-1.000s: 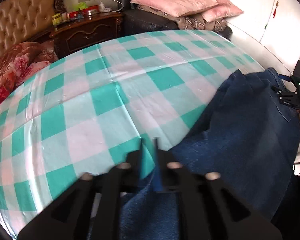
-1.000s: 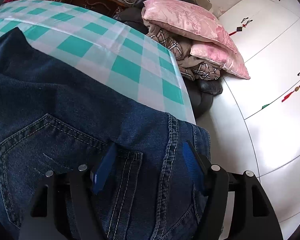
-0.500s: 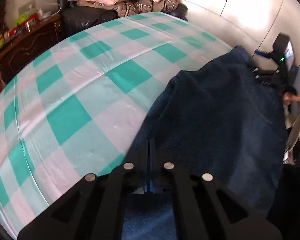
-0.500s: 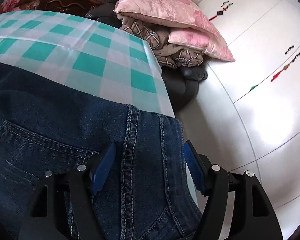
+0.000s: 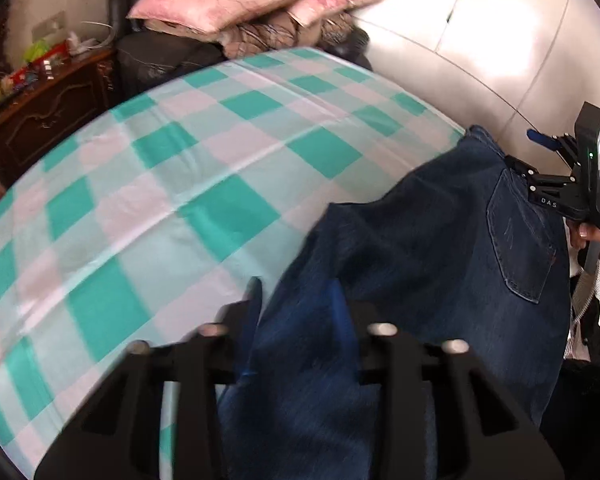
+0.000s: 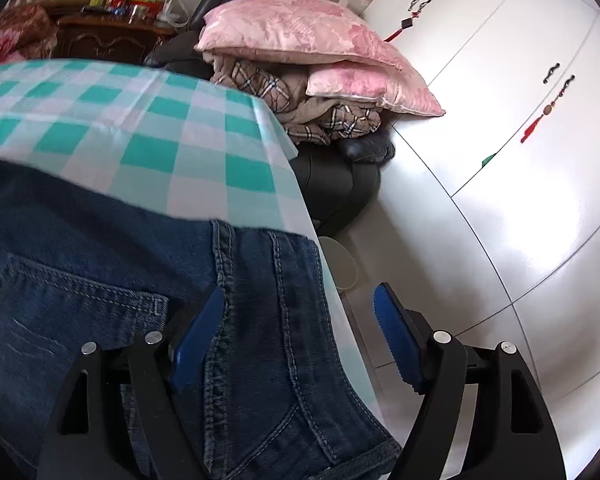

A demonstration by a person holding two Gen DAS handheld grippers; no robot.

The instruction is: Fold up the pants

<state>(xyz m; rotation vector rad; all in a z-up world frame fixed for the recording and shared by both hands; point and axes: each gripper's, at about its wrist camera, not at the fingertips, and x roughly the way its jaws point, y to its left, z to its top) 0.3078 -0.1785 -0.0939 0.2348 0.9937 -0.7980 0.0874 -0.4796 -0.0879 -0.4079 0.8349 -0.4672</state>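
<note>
Dark blue jeans [image 5: 420, 248] lie on a table under a green-and-white checked cloth [image 5: 180, 180], waistband toward the table's right edge. My left gripper [image 5: 296, 284] hovers low over a leg part of the jeans, its fingers standing apart with denim showing between them; the picture is blurred. My right gripper [image 6: 300, 290] is open and its jaws are still opening. The waistband and belt seam [image 6: 260, 300] lie between its fingers, untouched by the pads. Its right finger [image 6: 396, 332] hangs past the table edge, over the floor. A hand holds that gripper [image 5: 556, 196] beside the back pocket [image 5: 520, 240].
Pink pillows [image 6: 300, 36] and plaid bedding are piled on a dark armchair [image 6: 340, 176] beyond the table. White wardrobe doors [image 6: 500, 120] stand to the right. A dark wooden cabinet [image 5: 48, 112] with small items stands at the far left.
The left gripper's fingers, pressed together half a second ago, now stand apart over the denim. The right gripper's fingers have spread wider and slid back toward the waistband's edge.
</note>
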